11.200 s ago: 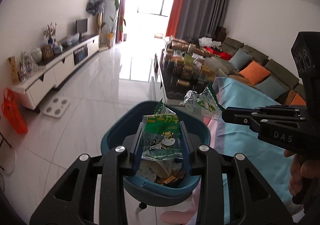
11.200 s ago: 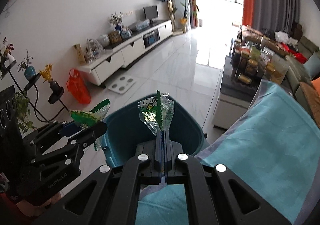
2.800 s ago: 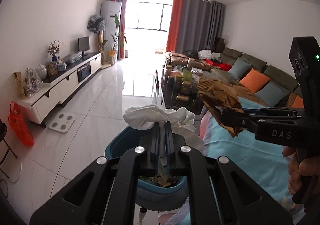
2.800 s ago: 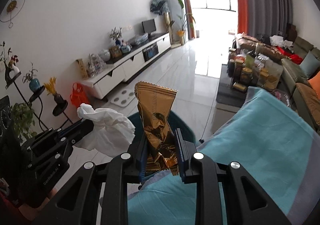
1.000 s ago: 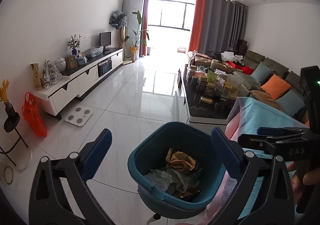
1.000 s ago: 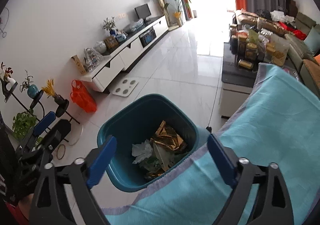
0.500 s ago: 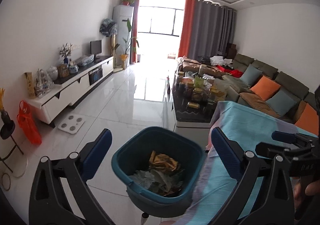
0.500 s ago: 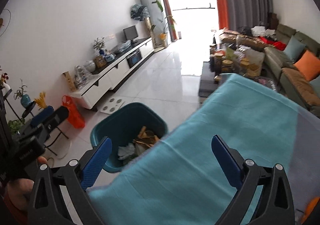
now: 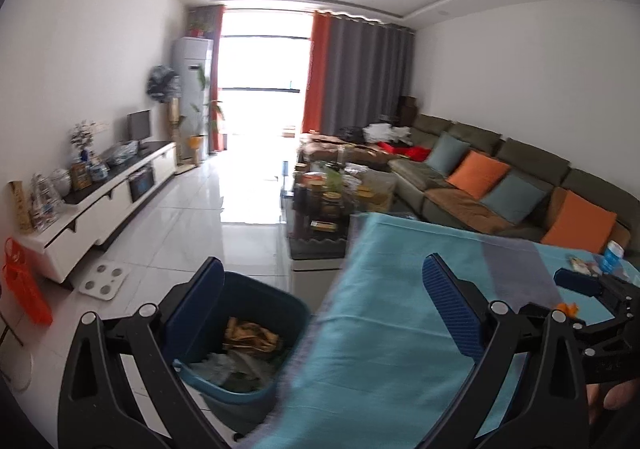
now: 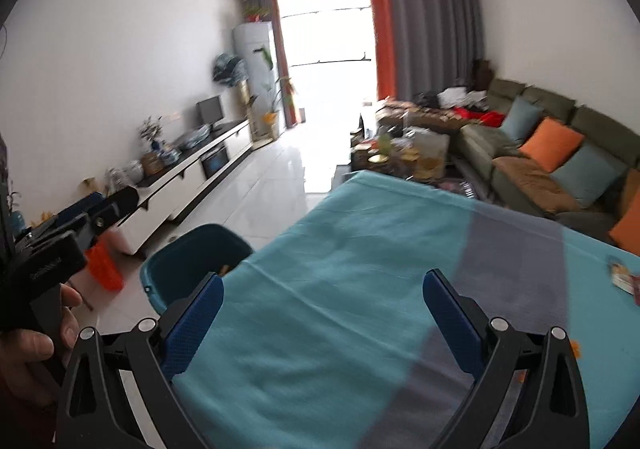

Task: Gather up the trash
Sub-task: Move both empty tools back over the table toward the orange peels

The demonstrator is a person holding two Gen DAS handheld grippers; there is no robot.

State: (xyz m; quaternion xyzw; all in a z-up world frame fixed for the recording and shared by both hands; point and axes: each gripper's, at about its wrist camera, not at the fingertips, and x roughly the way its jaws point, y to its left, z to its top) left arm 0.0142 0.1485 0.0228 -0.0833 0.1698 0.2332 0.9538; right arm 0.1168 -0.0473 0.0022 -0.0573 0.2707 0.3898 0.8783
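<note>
A dark teal trash bin [image 9: 256, 393] stands on the floor at the left edge of the table; it holds a gold wrapper [image 9: 250, 335] and crumpled wrappers. It also shows in the right wrist view [image 10: 188, 261]. My left gripper [image 9: 324, 309] is open and empty, above the bin and the table edge. My right gripper [image 10: 324, 313] is open and empty over the teal tablecloth [image 10: 340, 269]. Small wrappers [image 9: 580, 263] and a blue packet [image 9: 614, 254] lie at the table's far right; one wrapper shows in the right wrist view [image 10: 622, 277].
A glass coffee table [image 9: 332, 209] full of jars stands beyond the table. A green sofa [image 9: 500, 177] with orange and blue cushions runs along the right. A white TV cabinet [image 9: 100, 205] lines the left wall. A scale [image 9: 105, 281] and an orange bag [image 9: 24, 289] are on the floor.
Both grippers dropped their trash into the bin and opened. Both views have since swung right, away from the bin and over the tablecloth.
</note>
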